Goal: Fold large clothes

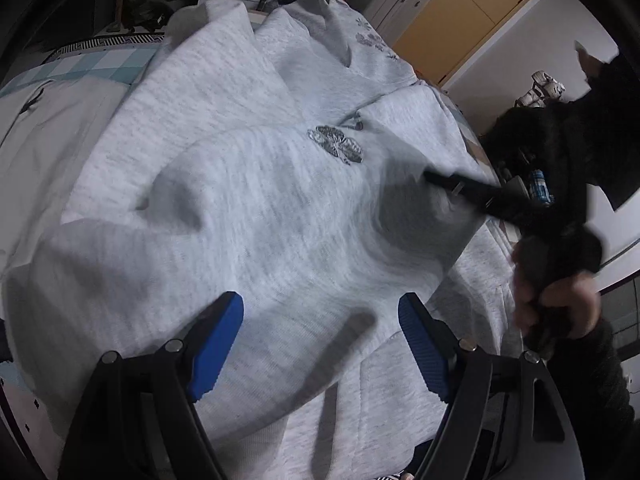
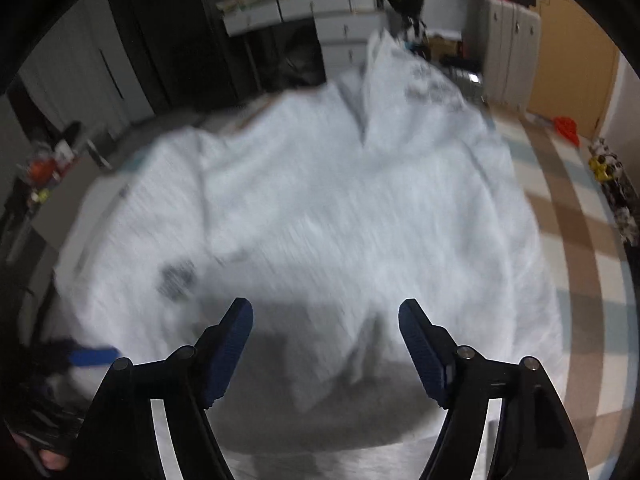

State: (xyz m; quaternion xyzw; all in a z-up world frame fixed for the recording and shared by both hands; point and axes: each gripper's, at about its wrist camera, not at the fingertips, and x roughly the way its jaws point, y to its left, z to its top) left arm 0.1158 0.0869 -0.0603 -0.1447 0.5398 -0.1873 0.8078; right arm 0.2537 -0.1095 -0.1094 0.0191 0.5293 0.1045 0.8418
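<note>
Two grippers, both wide open, holding nothing: left gripper (image 1: 320, 344) and right gripper (image 2: 326, 350) hover over pale grey knit sweatshirt with flower embroidery (image 1: 280, 200), spread on bed, long axis running away; right likely nearer its side edge.

The left wrist camera looks steeply down along its blue fingers (image 1: 218, 344) from close above the grey sweatshirt (image 1: 256, 208), facing the flower print (image 1: 336, 145) with the yellow wardrobe (image 1: 460, 20) beyond the garment. The right wrist camera (badly motion-blurred) also tilts down over that sweatshirt (image 2: 340, 208) from a little farther off. Both views share the garment, the wardrobe (image 2: 572, 64) behind it, and each catches the other gripper at the sweatshirt's edge
</note>
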